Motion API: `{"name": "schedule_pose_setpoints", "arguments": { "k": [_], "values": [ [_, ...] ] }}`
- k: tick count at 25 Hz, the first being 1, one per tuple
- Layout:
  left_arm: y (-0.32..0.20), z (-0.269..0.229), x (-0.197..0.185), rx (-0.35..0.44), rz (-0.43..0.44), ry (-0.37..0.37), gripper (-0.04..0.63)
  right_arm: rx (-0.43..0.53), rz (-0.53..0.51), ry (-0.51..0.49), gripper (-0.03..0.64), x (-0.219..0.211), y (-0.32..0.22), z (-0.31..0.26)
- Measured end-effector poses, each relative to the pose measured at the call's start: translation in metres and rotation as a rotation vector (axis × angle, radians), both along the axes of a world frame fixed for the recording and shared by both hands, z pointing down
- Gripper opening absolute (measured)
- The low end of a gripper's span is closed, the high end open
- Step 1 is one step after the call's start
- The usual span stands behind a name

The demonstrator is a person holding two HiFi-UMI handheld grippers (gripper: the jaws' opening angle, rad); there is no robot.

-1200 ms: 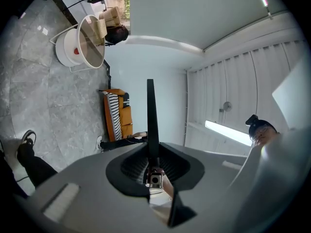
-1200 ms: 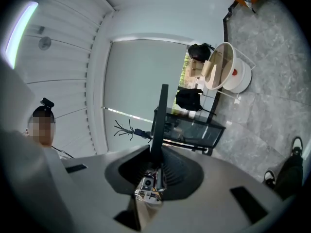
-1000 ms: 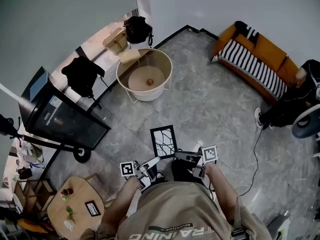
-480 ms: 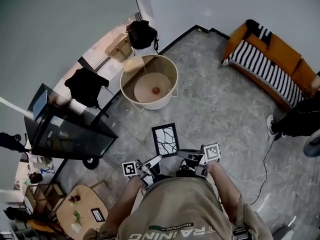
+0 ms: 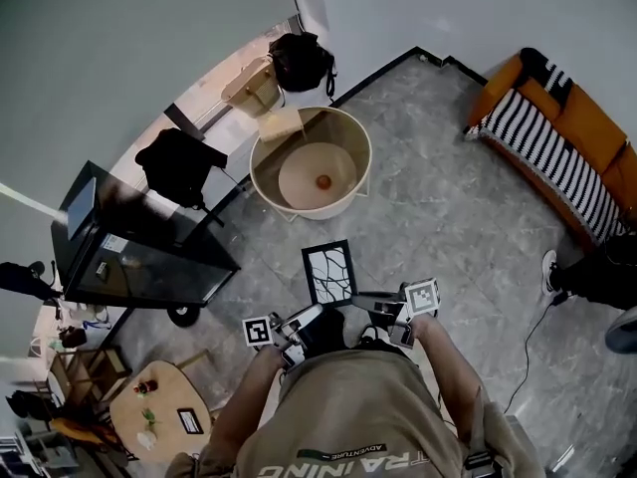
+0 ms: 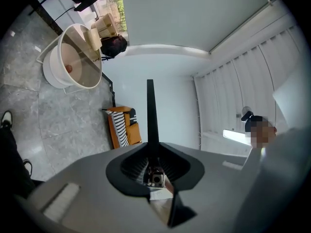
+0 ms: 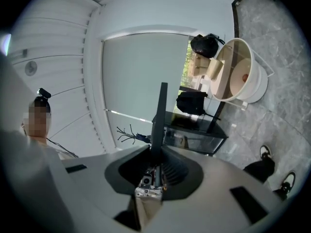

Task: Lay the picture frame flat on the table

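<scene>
The picture frame (image 5: 328, 272) is black-edged, with a white picture of dark branching lines. It hangs in the air in front of the person, above the grey floor. My left gripper (image 5: 315, 314) is shut on its lower left edge and my right gripper (image 5: 358, 305) is shut on its lower right edge. In the left gripper view the frame (image 6: 150, 115) shows edge-on as a thin dark blade rising from the left gripper (image 6: 154, 165). The right gripper view shows the same frame (image 7: 159, 116) edge-on, clamped in the right gripper (image 7: 155, 170).
A round wooden table (image 5: 171, 394) with a small frame and ornaments stands at the lower left. Ahead are a white round tub (image 5: 311, 127) with an orange ball, a black glass-topped cart (image 5: 139, 247) and an orange striped sofa (image 5: 557, 137). A seated person's feet (image 5: 582, 277) are at the right.
The whole scene has slid right and down in the head view. The frame stays gripped by both grippers in the same pose.
</scene>
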State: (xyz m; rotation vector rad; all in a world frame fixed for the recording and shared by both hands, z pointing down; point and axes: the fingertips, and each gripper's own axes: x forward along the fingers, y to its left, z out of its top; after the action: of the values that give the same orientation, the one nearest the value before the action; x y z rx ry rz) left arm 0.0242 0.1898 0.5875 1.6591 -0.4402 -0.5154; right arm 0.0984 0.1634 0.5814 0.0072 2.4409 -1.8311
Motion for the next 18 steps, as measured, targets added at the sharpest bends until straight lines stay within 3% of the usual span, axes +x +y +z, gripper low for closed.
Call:
{"name": "schedule_pose_setpoints", "arguments": {
  "k": [7,14,18],
  "values": [
    [-0.067,0.022,-0.037,-0.037,0.015,0.032,0.074,-0.053,0.012,0.041,0.069,-0.039,-0.066,0.019],
    [-0.157,0.013,-0.072,0.007,0.081,0.053,0.074,-0.039,0.064,0.083,0.068,-0.072,-0.151,0.011],
    [-0.204,0.013,-0.093,-0.005,0.099,0.068,0.074,-0.055,0.101,0.057,0.069,-0.093,-0.196,0.009]
  ]
}}
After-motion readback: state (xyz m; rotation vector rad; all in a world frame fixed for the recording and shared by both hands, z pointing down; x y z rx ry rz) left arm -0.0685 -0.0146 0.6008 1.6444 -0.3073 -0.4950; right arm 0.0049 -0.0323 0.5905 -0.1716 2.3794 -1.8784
